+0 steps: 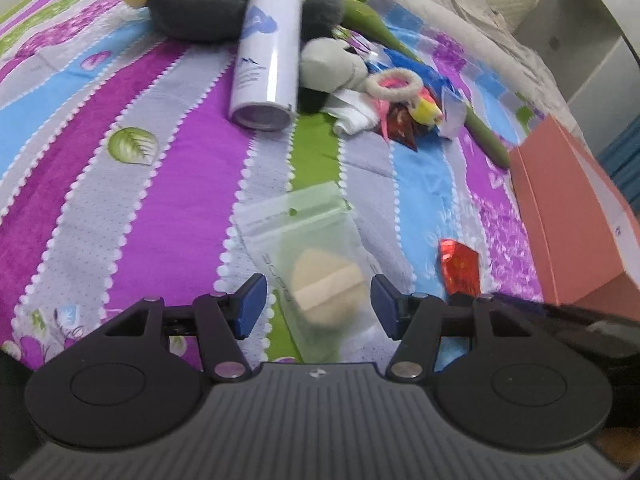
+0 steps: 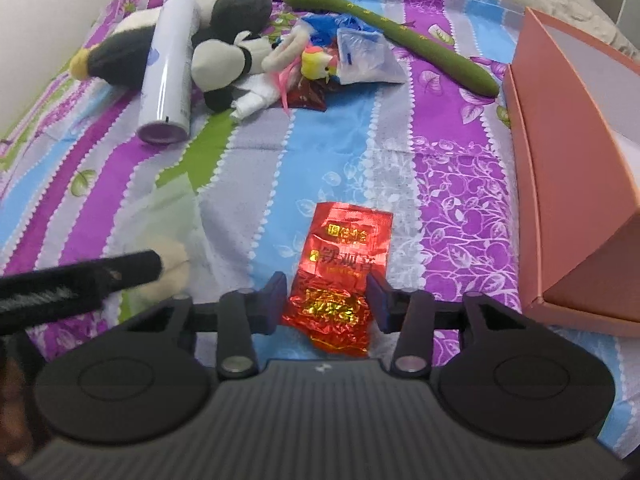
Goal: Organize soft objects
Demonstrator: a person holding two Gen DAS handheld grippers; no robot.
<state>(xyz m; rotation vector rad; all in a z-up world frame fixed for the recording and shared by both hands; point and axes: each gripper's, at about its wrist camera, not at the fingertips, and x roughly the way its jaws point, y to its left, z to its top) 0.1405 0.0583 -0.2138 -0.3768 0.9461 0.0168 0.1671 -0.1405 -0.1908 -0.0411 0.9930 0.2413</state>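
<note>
A clear green-tinted zip bag point(image 1: 310, 256) with a beige powder puff point(image 1: 326, 282) inside lies on the striped bedspread. My left gripper point(image 1: 318, 306) is open, with its blue pads on either side of the puff. A red foil tea packet point(image 2: 340, 276) lies flat on the bed; it also shows in the left wrist view point(image 1: 460, 268). My right gripper point(image 2: 326, 304) is open, its pads either side of the packet's crumpled near end. The puff point(image 2: 172, 268) shows at the left of the right wrist view, partly behind the left gripper's finger.
A pink open box point(image 2: 580, 152) stands at the right point(image 1: 576, 216). Further back lie a black-and-white plush toy point(image 2: 216, 36), a white spray can point(image 2: 168, 68), a green plush stalk point(image 2: 400, 32), a clear plastic bag point(image 2: 366, 56) and small scraps point(image 1: 400, 96).
</note>
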